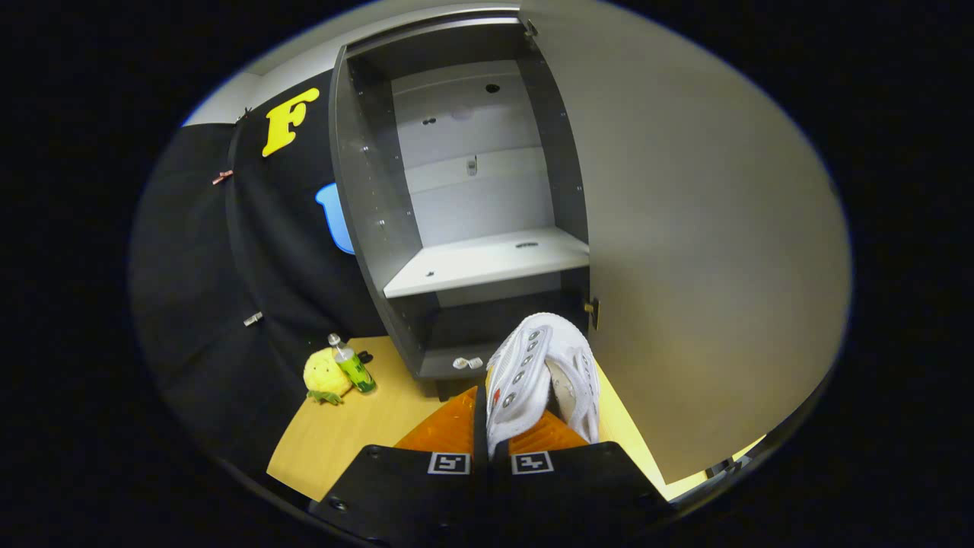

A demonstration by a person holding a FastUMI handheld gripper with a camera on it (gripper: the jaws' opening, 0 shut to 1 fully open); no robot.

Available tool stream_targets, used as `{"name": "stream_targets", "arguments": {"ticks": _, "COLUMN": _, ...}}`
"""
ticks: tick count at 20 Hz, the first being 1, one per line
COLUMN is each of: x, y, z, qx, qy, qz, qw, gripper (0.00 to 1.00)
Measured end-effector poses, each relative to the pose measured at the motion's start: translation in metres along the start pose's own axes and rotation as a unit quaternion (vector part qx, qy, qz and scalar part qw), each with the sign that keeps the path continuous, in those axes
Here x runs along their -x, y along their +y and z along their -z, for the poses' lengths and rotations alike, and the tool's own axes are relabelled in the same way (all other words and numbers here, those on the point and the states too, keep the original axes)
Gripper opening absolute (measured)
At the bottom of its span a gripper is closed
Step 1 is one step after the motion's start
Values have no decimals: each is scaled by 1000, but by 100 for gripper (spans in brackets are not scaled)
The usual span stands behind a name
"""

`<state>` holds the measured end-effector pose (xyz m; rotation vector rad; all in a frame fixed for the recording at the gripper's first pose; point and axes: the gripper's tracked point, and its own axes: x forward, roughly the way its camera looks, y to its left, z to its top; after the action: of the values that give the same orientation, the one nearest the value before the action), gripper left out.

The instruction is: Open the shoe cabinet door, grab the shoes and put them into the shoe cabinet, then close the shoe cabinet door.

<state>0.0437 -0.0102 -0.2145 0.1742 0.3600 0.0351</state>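
My gripper is shut on a white shoe, which sticks up between the two fingers with its eyelets facing me. The shoe hangs in the air just in front of the grey shoe cabinet. The cabinet stands open, its pale door swung out to the right of the shoe. Inside, a white shelf crosses the cabinet at mid height, and a dark lower compartment lies directly beyond the shoe.
A yellow plush toy and a small green bottle rest on the wooden floor left of the cabinet, against the black cloth wall. Two small white knobs sit on the cabinet's base.
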Motion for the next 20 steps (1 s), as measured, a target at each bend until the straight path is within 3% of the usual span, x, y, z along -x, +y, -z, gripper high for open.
{"name": "stream_targets", "arguments": {"ticks": 5, "x": -17, "y": 25, "z": -76, "qx": 3, "qy": -25, "qz": -18, "qw": 1000, "gripper": 5}}
{"name": "stream_targets", "arguments": {"ticks": 11, "x": -83, "y": 43, "z": -140, "qx": 21, "qy": -27, "qz": -28, "qw": 999, "gripper": 5}}
{"name": "stream_targets", "arguments": {"ticks": 20, "x": -212, "y": 43, "z": -178, "qx": 64, "qy": -28, "qz": -11, "qw": 997, "gripper": 5}}
